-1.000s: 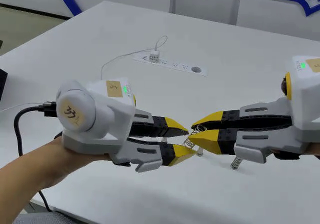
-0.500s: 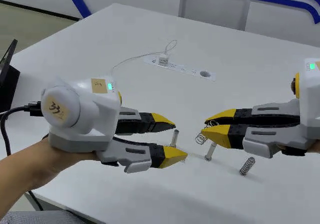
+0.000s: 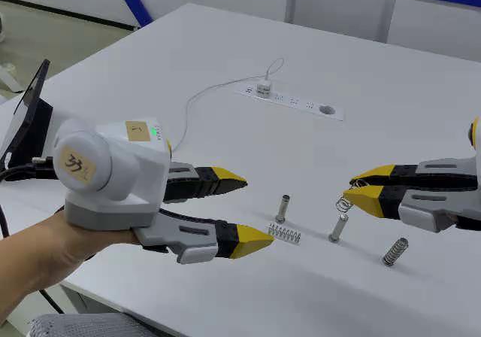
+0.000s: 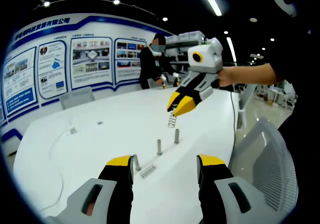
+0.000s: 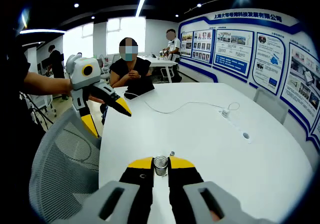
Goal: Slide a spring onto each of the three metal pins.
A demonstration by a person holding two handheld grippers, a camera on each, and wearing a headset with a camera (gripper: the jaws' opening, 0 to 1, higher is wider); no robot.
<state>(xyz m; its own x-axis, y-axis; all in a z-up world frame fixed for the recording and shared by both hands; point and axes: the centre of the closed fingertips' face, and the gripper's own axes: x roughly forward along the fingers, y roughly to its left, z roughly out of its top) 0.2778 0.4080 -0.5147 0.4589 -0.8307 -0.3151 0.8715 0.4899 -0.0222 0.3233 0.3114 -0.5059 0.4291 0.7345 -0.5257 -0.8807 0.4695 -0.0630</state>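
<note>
Plainly, over the table (image 3: 225, 51) the left gripper (image 3: 254, 207) gaped wide and empty; the right gripper (image 3: 349, 192) pinched a spring (image 3: 342, 204) at its tips, just over the middle pin (image 3: 336, 230); a bare pin (image 3: 282, 208) and a loose spring (image 3: 285, 234) sat just ahead of the left jaws; a sprung pin (image 3: 394, 251) stood beside the right's; the springs looked light, squashy, apt to ping away, best nipped gently by one end; the grippers, tip to tip a second before, had drawn well apart.

Upright pins (image 3: 282, 208), one spring (image 3: 285, 234) flat
</note>
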